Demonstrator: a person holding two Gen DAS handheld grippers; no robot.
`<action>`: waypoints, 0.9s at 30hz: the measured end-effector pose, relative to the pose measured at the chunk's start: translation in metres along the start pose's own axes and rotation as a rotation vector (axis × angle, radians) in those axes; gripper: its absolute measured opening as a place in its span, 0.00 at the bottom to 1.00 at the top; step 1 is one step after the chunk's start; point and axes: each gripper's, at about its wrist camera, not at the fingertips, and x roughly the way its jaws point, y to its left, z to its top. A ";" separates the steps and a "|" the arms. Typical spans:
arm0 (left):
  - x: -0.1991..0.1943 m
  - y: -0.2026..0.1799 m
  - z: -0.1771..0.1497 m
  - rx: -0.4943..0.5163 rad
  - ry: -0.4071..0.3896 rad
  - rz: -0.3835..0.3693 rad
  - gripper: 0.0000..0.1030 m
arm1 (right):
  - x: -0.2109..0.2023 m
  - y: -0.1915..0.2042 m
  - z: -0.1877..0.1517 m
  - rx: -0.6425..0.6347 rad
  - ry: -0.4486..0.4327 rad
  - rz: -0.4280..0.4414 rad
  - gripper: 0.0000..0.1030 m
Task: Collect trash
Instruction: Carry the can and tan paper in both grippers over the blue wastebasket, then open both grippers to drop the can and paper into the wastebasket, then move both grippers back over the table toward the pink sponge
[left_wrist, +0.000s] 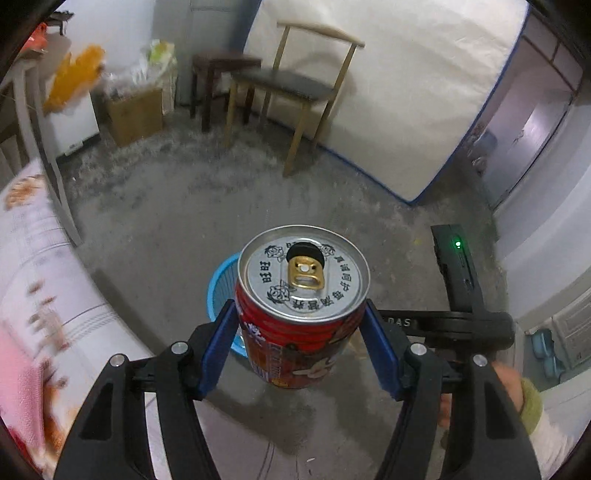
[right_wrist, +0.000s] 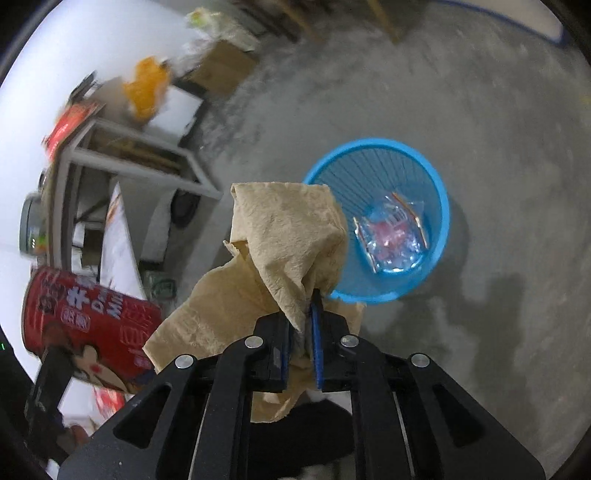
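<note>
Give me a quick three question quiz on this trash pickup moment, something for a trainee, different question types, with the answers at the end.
1. True or false: the blue basket already has something in it.
2. Multiple choice: the left gripper holds A) a glass bottle, B) a red can, C) a cardboard box.
3. Fill in: the right gripper has a crumpled tan ______ between its fingers.

Key
1. True: a clear plastic wrapper lies on its bottom.
2. B: the can stands upright between the blue pads, its pull tab already opened.
3. Paper towel; it hangs beside the basket's rim.
</note>
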 end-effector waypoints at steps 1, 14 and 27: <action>0.007 0.003 0.002 -0.006 0.011 0.000 0.68 | 0.006 -0.002 0.007 0.009 0.001 0.000 0.24; -0.043 0.021 0.003 -0.072 -0.112 0.073 0.76 | 0.038 -0.011 0.026 -0.012 -0.048 -0.054 0.47; -0.183 0.055 -0.088 -0.135 -0.269 0.098 0.77 | -0.020 -0.007 -0.032 -0.043 -0.088 0.088 0.58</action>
